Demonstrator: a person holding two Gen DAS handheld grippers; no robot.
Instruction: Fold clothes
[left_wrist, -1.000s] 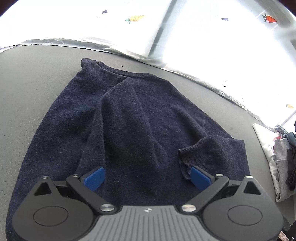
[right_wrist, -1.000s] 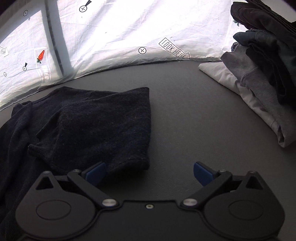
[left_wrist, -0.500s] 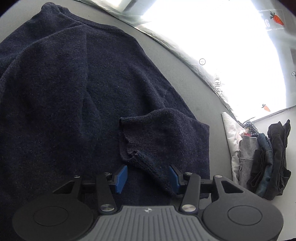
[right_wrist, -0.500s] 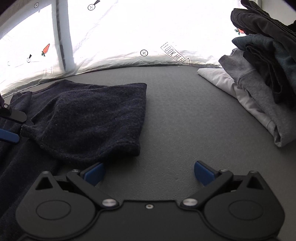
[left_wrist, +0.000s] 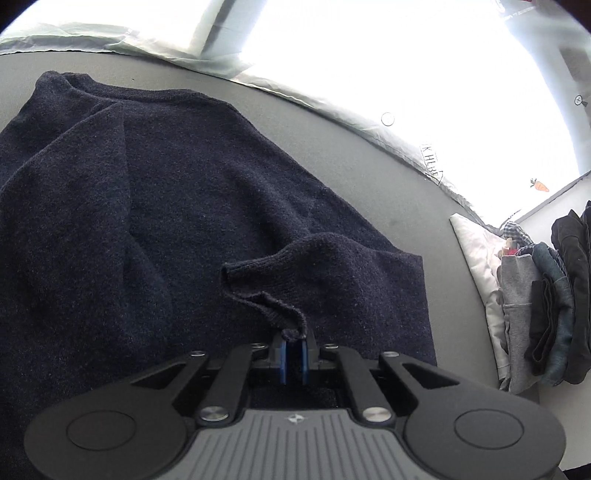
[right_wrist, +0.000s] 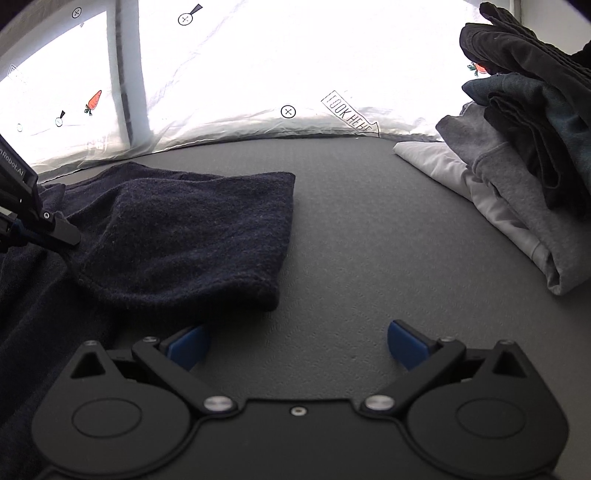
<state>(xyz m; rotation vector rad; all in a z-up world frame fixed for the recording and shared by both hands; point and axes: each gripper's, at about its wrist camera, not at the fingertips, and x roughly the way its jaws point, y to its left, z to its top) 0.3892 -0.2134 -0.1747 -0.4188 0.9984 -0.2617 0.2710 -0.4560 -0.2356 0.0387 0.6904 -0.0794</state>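
Note:
A dark navy knit sweater (left_wrist: 184, 221) lies spread on the grey table (left_wrist: 424, 206), its sleeves folded in across the body. My left gripper (left_wrist: 293, 343) is shut on the ribbed cuff (left_wrist: 284, 317) of the right-hand sleeve, and a pinch of knit bunches above the blue pads. In the right wrist view the same sweater (right_wrist: 192, 236) lies at the left, with the left gripper's fingers (right_wrist: 55, 232) pressed into it. My right gripper (right_wrist: 295, 343) stands open over bare table just beside the sleeve's fold, holding nothing.
A stack of folded clothes (right_wrist: 517, 166) in white, grey, blue and black sits at the table's right side, also seen in the left wrist view as a pile (left_wrist: 535, 302). A bright white printed sheet (right_wrist: 258, 74) hangs behind the table.
My left gripper moved right along the sweater to the sleeve cuff and closed on it. The right gripper stayed open in nearly the same place.

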